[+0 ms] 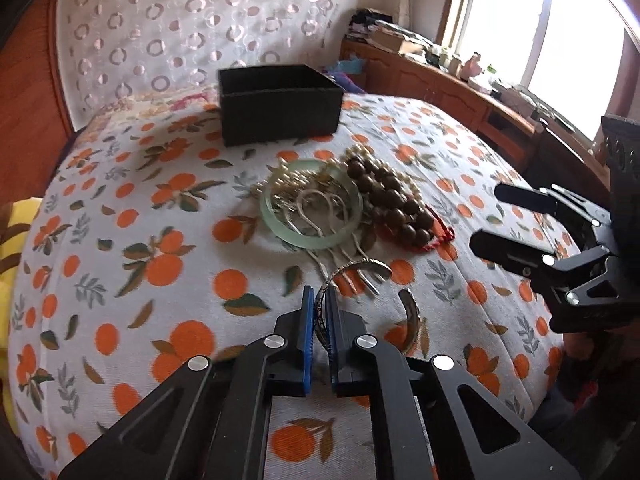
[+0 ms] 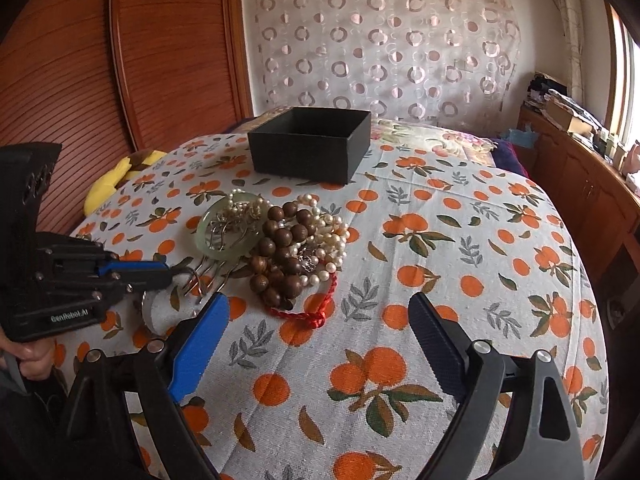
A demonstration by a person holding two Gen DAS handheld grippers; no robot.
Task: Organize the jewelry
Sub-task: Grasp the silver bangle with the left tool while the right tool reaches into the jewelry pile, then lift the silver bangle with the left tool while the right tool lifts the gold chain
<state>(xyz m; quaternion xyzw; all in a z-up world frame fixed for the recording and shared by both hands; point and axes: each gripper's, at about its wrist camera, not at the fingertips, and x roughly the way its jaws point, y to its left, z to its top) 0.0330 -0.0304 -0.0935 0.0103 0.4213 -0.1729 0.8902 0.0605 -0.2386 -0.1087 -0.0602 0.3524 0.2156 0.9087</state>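
My left gripper (image 1: 320, 300) is shut on a silver cuff bracelet (image 1: 360, 270), holding its band between the blue pads just above the bedspread. It shows from the side in the right wrist view (image 2: 168, 274). Beyond lies a jewelry pile: a green jade bangle (image 1: 312, 216) (image 2: 230, 232), silver hooks, brown wooden beads (image 1: 394, 200) (image 2: 280, 258), pearls (image 2: 328, 232) and a red cord (image 2: 308, 312). An open black box (image 1: 280, 104) (image 2: 310, 144) stands behind the pile. My right gripper (image 2: 316, 320) (image 1: 488, 216) is open and empty, right of the pile.
The orange-print bedspread (image 2: 460, 260) covers the bed. A yellow cushion (image 2: 120, 176) lies at the left edge. A wooden cabinet (image 1: 440, 80) with clutter runs along the window side. A wooden headboard and a circle-pattern curtain stand behind.
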